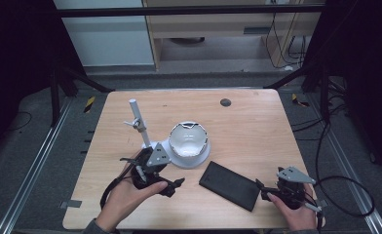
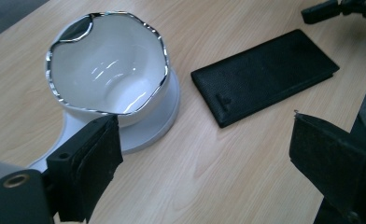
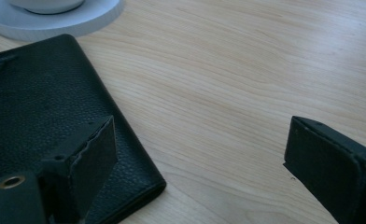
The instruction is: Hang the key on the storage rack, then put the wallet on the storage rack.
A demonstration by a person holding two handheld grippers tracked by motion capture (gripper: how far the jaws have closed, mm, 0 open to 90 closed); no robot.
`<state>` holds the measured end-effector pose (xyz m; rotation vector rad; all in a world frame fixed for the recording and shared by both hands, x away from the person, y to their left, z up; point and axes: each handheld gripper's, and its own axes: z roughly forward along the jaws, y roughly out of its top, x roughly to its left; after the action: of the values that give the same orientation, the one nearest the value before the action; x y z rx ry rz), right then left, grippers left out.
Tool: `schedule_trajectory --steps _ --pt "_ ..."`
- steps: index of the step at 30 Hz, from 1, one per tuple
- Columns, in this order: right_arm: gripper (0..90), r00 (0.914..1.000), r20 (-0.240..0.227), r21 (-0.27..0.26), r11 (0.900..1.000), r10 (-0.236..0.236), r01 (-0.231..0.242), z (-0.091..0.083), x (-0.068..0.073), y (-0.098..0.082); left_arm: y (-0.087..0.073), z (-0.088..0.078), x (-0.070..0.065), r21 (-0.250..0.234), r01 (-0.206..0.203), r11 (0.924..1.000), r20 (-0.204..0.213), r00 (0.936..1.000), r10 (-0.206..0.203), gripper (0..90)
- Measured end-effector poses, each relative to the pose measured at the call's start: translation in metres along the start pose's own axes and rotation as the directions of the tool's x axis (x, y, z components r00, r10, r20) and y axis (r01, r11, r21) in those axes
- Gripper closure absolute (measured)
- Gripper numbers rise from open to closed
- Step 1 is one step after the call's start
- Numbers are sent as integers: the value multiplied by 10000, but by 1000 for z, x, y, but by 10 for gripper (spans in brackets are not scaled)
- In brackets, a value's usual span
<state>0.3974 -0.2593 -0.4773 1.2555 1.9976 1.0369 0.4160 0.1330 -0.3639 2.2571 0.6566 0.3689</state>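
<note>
Near the table's (image 1: 257, 112) front edge: black wallet (image 1: 230, 185), flat, between both grippers. Left gripper (image 1: 175, 185) agape, empty. Right gripper (image 1: 261, 190) agape, one jaw over the wallet's corner.

No readable text, no label, no brand name, no number in any view, only a small embossed mark on the black wallet (image 2: 224, 99), too unclear to read, nothing written on the white bowl (image 2: 107, 60)

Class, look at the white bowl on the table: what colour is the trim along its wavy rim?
Shiny silver, running along the rim of the bowl; the left gripper view shows it best.
</note>
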Motion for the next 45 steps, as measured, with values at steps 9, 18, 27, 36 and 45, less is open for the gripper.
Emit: schedule_trajectory --steps 9,18,27,36,45 --pt "74 9962 -686 -1 9985 -540 541 -2 23 2 -19 51 -16 -313 270 9991 963 9951 -239 159" --pt "55 9821 -1497 168 9929 -1140 1178 2 47 1 -34 88 -17 -404 461 9981 1450 9886 -398 156" --pt "68 9774 -1687 233 9908 -1272 1330 3 54 0 -41 107 -22 -7 210 9998 1628 9864 -206 165" --pt "77 9758 -1736 182 9902 -1331 1384 3 55 1 -47 122 -25 788 -40 9969 1852 9826 -106 216" --pt "78 9764 -1759 154 9914 -1254 1301 3 54 1 -46 130 -26 1339 -83 9910 2032 9789 -192 256"
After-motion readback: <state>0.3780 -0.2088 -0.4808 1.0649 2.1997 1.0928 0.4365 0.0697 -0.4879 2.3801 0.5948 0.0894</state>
